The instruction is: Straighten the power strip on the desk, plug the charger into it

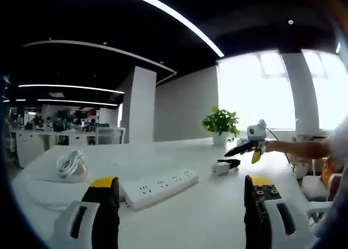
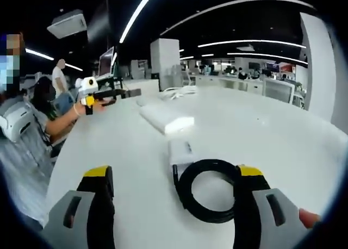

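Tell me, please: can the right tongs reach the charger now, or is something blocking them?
Probably yes. The right tongs are open, and the white charger lies just ahead with its black cable coiled between the jaws. Nothing stands in the way on the desk.

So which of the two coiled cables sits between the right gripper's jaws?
The black coil attached to the white charger. The other, white coil lies at the desk's far side, beyond the power strip.
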`<state>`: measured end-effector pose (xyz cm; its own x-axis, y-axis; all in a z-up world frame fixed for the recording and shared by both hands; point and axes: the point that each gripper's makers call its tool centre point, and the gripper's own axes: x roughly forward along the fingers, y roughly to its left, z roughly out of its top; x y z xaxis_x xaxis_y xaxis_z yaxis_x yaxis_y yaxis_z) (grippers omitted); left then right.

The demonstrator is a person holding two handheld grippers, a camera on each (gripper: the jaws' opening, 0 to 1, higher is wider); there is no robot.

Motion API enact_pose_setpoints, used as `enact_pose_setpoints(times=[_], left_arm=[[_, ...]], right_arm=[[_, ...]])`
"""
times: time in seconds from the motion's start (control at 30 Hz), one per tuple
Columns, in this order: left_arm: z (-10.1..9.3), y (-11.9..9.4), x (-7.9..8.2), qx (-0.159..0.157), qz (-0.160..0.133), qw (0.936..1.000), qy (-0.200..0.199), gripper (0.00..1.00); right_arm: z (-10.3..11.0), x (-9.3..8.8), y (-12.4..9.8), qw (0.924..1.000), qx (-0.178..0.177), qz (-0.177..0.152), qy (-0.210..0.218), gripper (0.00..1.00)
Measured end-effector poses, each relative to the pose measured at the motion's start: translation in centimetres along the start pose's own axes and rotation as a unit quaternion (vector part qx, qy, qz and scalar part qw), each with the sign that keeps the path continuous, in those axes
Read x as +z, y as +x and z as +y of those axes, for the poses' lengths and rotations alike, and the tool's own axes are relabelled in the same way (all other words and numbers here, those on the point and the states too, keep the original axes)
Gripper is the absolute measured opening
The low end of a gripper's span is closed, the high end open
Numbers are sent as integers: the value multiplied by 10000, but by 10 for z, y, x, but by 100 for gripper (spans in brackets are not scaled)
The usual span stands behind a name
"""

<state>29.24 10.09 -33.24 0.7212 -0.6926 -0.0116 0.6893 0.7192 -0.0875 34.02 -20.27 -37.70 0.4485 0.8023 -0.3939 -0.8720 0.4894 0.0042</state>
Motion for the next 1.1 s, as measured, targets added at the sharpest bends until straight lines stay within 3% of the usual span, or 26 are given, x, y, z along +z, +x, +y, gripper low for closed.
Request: enact_pose_setpoints(times=[0.23,0.5,0.7,0.87,1.0,1.1], left_arm=[[-3,-2,-6,-25,33,10000,-60,97],[-6,-1,-7,-51,60,10000,13,97],[-9,-1,-8,-68,4,10000,-54,97],[-12,0,-9,-101,11,9999,-71,97],[-12,0,-10,-94,15,9999,-78,97],[-12,-1,-10,-92,-2,9999,-100,97]], right_arm=[[3,-12,-1,9985,62,538,-80,91],[2,-21,-2,9952,-94,869,-432,85],[3,-24,-5,9926,-13,1144,-405,80],[7,-25,-6,9916,183,1275,-119,80],[6,-29,-8,9882,209,1516,-93,69],[6,-27,-7,9878,233,1538,-96,67]])
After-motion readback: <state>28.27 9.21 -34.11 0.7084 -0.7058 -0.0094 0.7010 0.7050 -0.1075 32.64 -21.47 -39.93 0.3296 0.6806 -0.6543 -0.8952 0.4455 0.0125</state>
